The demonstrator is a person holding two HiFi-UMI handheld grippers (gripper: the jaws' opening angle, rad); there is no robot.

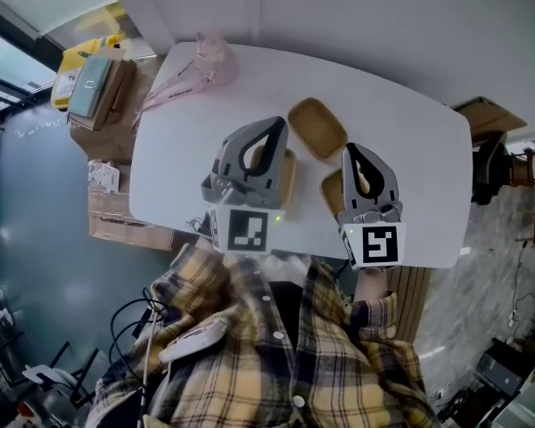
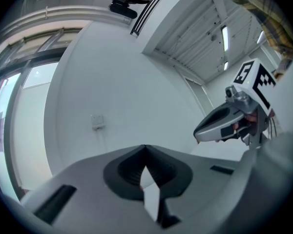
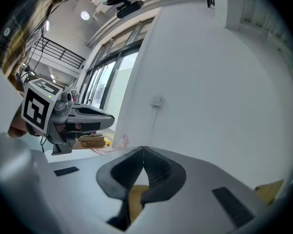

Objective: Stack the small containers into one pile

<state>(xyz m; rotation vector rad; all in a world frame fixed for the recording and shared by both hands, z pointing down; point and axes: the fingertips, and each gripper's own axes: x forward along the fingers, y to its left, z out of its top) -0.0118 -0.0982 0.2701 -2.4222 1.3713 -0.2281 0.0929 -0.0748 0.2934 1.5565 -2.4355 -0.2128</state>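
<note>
Three tan containers (image 1: 316,127) side by side, white table (image 1: 410,150).

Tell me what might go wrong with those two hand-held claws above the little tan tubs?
1. The left gripper and right gripper both have jaws together; lowered like that, they would probably shove a container, not grasp it.
2. In the head view they hide much of the left container and the right container, so aim could be off.
3. They hang close together and might bump.
</note>
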